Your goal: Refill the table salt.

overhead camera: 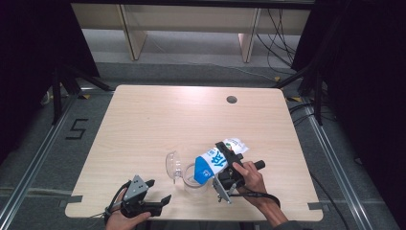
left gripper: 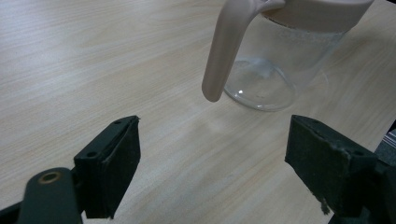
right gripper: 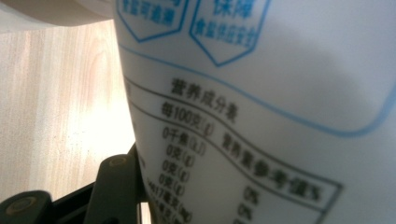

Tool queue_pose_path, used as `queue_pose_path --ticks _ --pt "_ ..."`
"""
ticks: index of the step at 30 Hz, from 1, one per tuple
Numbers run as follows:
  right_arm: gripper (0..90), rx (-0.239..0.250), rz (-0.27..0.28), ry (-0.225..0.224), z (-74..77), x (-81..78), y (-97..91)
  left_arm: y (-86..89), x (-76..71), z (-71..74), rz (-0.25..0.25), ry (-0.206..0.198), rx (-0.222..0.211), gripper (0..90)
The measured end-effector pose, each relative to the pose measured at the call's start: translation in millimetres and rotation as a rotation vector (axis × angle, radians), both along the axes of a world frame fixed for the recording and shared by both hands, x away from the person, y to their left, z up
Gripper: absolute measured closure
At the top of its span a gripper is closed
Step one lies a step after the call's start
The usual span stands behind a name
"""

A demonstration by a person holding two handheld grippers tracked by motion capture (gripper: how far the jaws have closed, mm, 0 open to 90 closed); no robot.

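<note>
A white and blue printed bag [overhead camera: 216,160] hangs tilted over the table, and my right gripper [overhead camera: 228,158] is shut on it. Its blue end points down and left into the mouth of a clear jug [overhead camera: 192,176], whose clear lid [overhead camera: 173,165] stands flipped open on the left. In the right gripper view the bag's label [right gripper: 261,107] sits close against one black finger [right gripper: 116,186]. Near the table's front left edge my left gripper [overhead camera: 159,190] stands open with nothing in it. Beyond its jaws [left gripper: 215,128] stand the jug's glass body [left gripper: 273,70] and beige handle [left gripper: 229,46].
The light wooden table [overhead camera: 143,124] has a round cable hole [overhead camera: 231,99] at the back right. Dark curtains and stand legs flank the table, and cables run over the floor to the right.
</note>
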State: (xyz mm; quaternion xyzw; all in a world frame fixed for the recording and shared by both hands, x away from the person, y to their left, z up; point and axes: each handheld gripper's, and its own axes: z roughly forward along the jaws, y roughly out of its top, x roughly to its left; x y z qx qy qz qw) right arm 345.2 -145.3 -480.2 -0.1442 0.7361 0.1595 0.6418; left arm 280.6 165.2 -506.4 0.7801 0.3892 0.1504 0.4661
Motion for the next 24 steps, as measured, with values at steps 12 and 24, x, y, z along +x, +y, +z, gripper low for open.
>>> queue_pose_path --ticks 12,24 --pt "46.9 -0.024 0.012 -0.009 -1.1 0.7 1.6 0.1 0.1 -0.1 -0.001 0.001 0.002 17.6" --pt "47.4 -0.084 0.022 -0.058 3.0 0.8 3.1 -0.7 0.3 -0.9 -0.001 0.002 -0.01 17.5"
